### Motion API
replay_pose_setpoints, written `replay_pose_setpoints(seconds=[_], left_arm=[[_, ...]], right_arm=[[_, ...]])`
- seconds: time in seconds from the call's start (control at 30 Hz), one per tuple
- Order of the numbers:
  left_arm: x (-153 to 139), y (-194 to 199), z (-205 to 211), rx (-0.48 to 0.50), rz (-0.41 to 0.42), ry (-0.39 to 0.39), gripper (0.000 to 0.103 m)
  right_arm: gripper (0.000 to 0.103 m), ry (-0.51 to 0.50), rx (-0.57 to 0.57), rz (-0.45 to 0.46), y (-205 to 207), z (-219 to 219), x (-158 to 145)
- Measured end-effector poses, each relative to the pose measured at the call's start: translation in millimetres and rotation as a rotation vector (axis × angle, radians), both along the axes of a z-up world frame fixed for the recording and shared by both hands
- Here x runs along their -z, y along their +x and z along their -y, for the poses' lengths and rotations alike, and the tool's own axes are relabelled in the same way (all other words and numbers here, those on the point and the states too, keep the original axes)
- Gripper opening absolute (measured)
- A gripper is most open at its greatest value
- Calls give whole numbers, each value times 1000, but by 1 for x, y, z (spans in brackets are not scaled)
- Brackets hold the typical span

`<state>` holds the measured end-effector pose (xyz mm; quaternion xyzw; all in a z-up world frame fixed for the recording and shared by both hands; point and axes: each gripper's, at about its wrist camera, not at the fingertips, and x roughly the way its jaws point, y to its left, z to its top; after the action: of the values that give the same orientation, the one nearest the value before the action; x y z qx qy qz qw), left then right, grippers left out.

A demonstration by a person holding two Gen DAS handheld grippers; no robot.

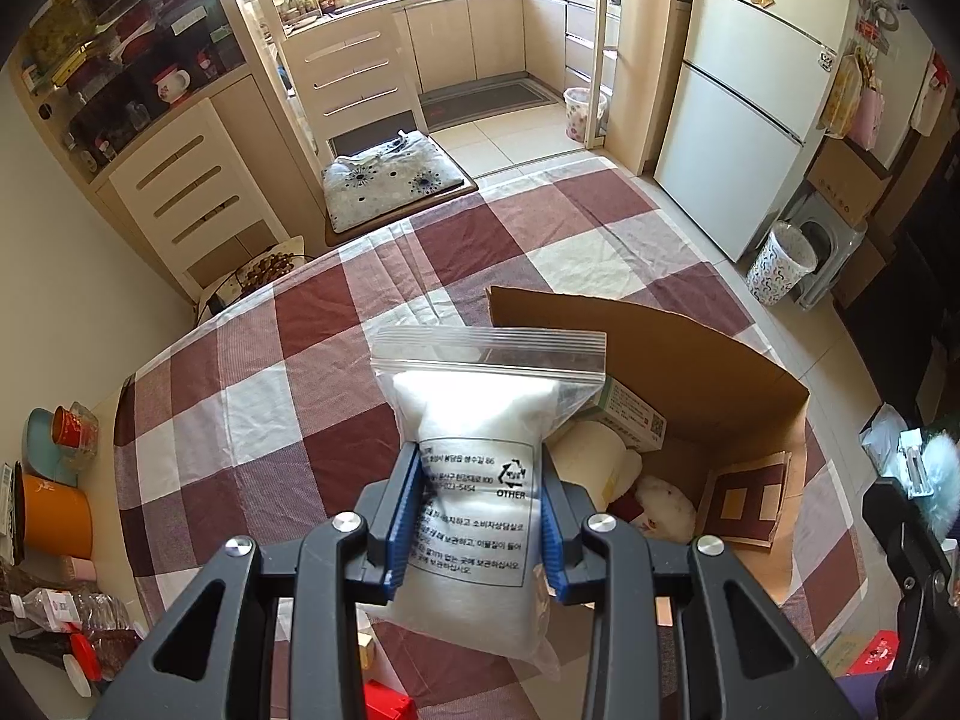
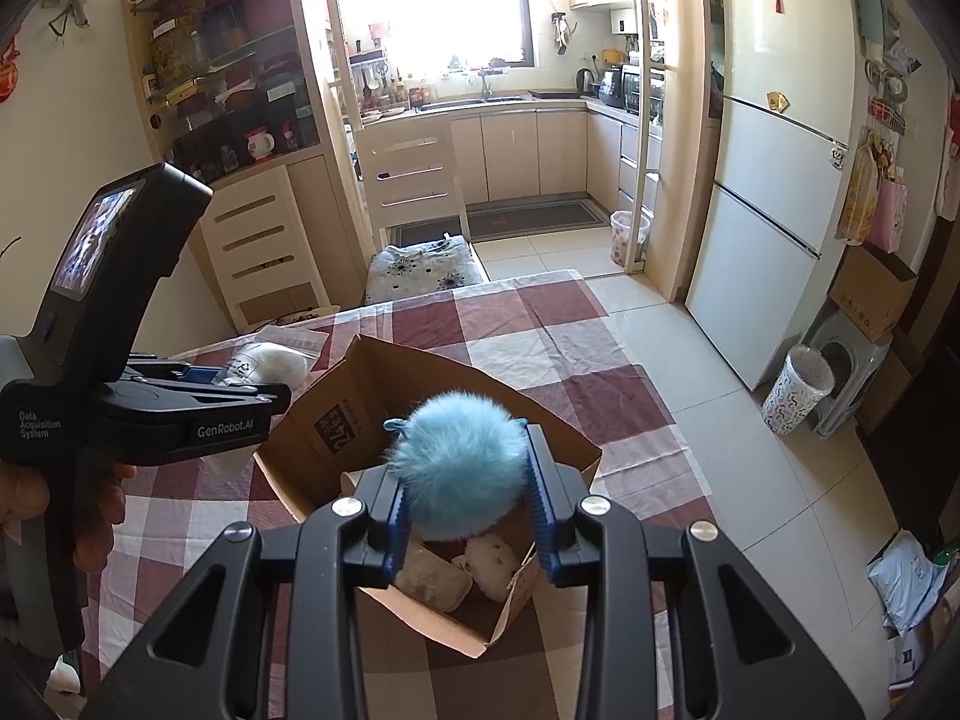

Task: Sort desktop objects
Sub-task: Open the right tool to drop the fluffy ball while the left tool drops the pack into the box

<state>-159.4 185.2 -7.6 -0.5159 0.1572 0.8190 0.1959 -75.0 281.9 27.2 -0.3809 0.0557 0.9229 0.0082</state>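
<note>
My left gripper [image 1: 480,516] is shut on a clear zip bag of white granules [image 1: 480,438] with printed text, held above the checkered table just left of an open cardboard box [image 1: 678,360]. My right gripper [image 2: 468,504] is shut on a fluffy blue pom-pom [image 2: 462,462], held over the same box [image 2: 336,414]. The box holds white plush items [image 2: 489,558] and a small green-white carton [image 1: 630,414]. The left gripper and its bag [image 2: 270,360] also show at the left of the right wrist view.
The table wears a red-and-white checkered cloth [image 1: 300,372]. Orange and teal cups [image 1: 54,498] and snack packets [image 1: 72,618] lie beyond its left edge. A red item [image 1: 384,702] lies below the left gripper. A cushioned chair [image 1: 384,174] stands at the far side, a fridge [image 1: 744,102] to the right.
</note>
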Motion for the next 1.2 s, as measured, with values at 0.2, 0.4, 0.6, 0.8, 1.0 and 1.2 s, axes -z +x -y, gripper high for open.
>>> replay_pose_setpoints(seconds=[0.2,0.4,0.6,0.8,1.0,1.2], left_arm=[[1,0,-1,2,2,-1,35],[2,1,-1,5,4,-2,35],[3,2,-1,7,5,-4,35],[7,3,-1,12,9,-8,35],[6,4,-4,27,6,9,38],[1,9,-11,70,-8,0,71]], right_arm=[[34,0,0,1,0,0,1],[34,-2,-2,5,0,2,6],[34,-4,-1,9,-2,2,8],[34,-4,-2,11,-2,3,10],[34,-8,-1,17,-3,3,13],[103,12,69,-129,11,0,-9]])
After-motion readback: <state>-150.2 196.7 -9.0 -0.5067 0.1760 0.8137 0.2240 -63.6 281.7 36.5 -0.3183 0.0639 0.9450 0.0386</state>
